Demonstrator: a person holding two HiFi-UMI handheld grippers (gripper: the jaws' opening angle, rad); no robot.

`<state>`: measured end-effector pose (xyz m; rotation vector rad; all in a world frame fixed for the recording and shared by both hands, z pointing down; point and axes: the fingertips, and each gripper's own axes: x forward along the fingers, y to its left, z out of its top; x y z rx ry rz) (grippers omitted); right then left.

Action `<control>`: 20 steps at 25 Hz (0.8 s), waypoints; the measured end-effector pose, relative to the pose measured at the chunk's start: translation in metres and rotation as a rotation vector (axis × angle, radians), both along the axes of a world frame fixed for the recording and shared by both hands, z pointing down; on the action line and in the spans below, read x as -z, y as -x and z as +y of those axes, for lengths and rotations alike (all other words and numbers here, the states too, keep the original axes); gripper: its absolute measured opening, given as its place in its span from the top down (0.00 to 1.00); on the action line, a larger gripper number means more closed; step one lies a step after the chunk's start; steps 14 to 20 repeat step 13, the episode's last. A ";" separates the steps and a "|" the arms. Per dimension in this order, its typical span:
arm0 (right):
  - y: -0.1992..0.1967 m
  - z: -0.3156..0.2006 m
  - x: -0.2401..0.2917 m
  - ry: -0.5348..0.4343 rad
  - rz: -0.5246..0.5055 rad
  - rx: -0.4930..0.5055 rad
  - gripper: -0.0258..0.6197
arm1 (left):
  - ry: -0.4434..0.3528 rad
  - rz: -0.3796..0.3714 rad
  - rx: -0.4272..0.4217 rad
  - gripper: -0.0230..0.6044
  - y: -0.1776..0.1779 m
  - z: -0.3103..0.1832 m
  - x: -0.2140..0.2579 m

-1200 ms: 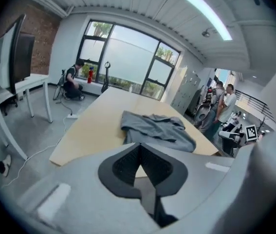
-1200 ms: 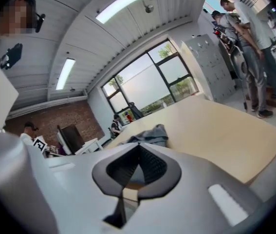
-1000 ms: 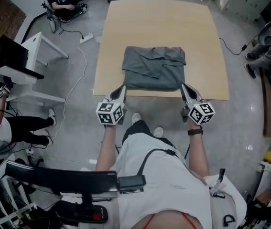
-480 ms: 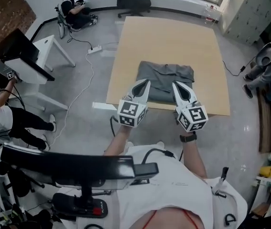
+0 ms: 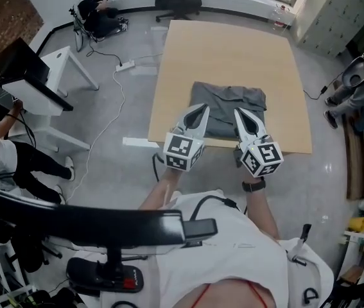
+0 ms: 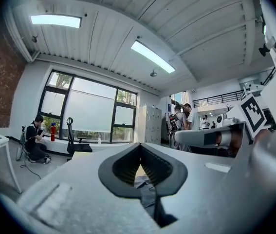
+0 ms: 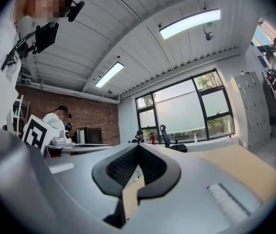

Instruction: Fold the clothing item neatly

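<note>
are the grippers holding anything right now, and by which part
Nothing is held: the left gripper and the right gripper are both shut and empty, by the near edge of the folded grey garment.

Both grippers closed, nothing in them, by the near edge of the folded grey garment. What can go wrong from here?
1. The left gripper and right gripper are both shut. Coming down like that would likely push and rumple the grey garment rather than grasp it.
2. The garment lies close to the table's near edge, so a pull toward the person may drag it off.
</note>
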<state>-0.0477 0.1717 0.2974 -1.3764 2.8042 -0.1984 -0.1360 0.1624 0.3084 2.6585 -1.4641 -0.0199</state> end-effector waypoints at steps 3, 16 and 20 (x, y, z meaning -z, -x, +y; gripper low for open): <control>-0.003 0.000 -0.001 0.005 0.007 -0.018 0.95 | 0.008 0.004 -0.005 0.96 0.002 -0.004 -0.004; -0.023 -0.007 -0.007 0.018 -0.013 -0.068 0.95 | 0.031 -0.007 -0.005 0.96 -0.003 -0.013 -0.013; -0.023 -0.007 -0.007 0.018 -0.013 -0.068 0.95 | 0.031 -0.007 -0.005 0.96 -0.003 -0.013 -0.013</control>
